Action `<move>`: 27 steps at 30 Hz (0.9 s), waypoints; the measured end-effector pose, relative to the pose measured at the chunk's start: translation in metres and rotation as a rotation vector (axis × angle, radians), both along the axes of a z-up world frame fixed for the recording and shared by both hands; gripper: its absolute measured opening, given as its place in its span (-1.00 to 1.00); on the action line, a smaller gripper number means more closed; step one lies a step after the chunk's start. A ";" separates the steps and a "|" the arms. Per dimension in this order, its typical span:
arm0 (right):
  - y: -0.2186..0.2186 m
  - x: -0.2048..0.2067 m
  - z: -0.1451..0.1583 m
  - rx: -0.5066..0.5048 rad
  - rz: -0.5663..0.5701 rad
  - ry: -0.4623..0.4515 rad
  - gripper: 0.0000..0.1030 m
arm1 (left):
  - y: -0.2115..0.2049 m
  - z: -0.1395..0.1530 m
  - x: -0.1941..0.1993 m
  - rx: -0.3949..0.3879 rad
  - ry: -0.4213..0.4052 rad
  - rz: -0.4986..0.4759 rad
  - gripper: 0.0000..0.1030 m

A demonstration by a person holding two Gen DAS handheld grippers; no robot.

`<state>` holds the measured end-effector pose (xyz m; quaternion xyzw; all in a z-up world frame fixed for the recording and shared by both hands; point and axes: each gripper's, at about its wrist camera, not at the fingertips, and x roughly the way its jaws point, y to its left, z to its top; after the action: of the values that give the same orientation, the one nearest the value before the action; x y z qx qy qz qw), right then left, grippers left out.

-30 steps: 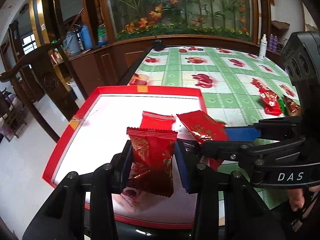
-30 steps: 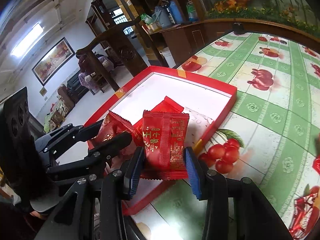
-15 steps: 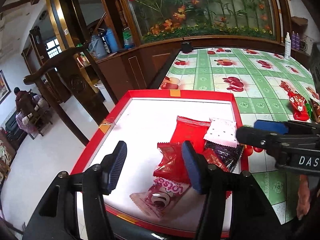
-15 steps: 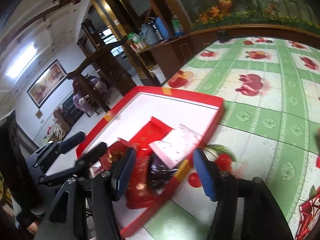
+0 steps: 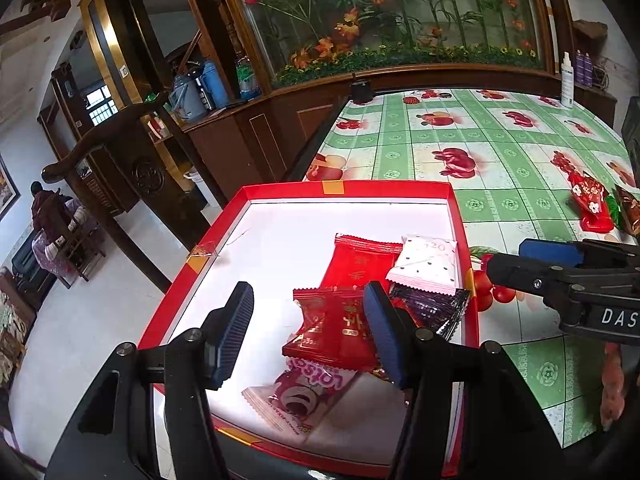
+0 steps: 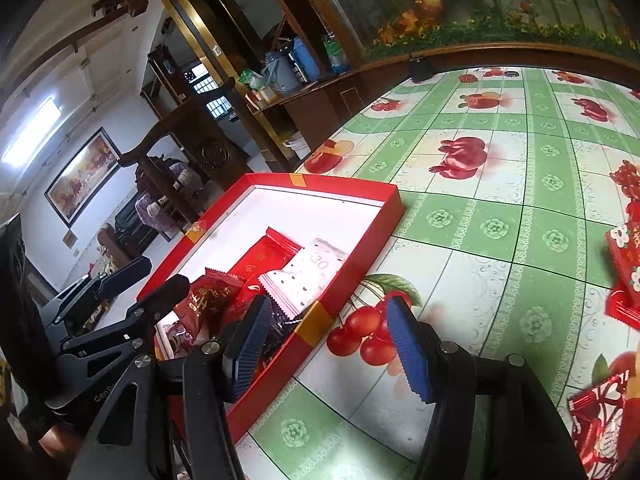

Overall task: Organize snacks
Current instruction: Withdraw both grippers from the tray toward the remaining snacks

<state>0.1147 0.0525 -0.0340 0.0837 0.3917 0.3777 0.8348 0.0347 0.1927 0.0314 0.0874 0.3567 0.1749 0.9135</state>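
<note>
While we look along the left gripper [image 5: 310, 332], we find its jaws parted and holding nothing, having just been opening. Below them lies the red tray [image 5: 384, 189] with its white floor, and in it we count five snacks: two red packets — one flat at the back [image 5: 358, 264], one crumpled nearer us [image 5: 332, 326] — one white dotted packet [image 5: 428, 266], one dark packet [image 5: 434, 306] tucked under the white one, and one pink packet [image 5: 304, 392] nearest the camera. The crumpled red packet sits between the blue pads without either pad pressing it. On the green fruit-print tablecloth [image 5: 500, 152] to the right we see more loose red snacks [image 5: 590, 200]; how many we cannot tell. The right gripper's fingers [image 5: 552, 252] reach in from the right edge.

From the right wrist, the right gripper [image 6: 326, 344] also stands open and empty, its jaws lately widening — one pad over the tray's near corner, the other over the printed cherries [image 6: 368, 332]. We count the same red, white and dark packets in the tray. Two clusters of red snacks lie on the cloth: one at the right edge [image 6: 626, 264], one at the lower right [image 6: 600, 420]. The left gripper's fingers [image 6: 120, 276] enter at left.
</note>
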 end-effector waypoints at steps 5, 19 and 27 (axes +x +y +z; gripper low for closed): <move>-0.008 -0.001 0.002 0.001 -0.008 -0.009 0.20 | -0.006 0.001 0.003 0.010 0.007 -0.007 0.09; -0.046 0.000 0.011 0.011 -0.057 -0.046 0.20 | -0.032 0.002 0.010 0.048 0.027 -0.040 0.09; -0.077 0.002 0.016 0.018 -0.103 -0.062 0.25 | -0.052 0.006 0.015 0.072 0.034 -0.066 0.09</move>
<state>0.1163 -0.0244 -0.0182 0.0995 0.3574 0.3400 0.8641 0.0494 0.1411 0.0372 0.1351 0.3623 0.1557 0.9090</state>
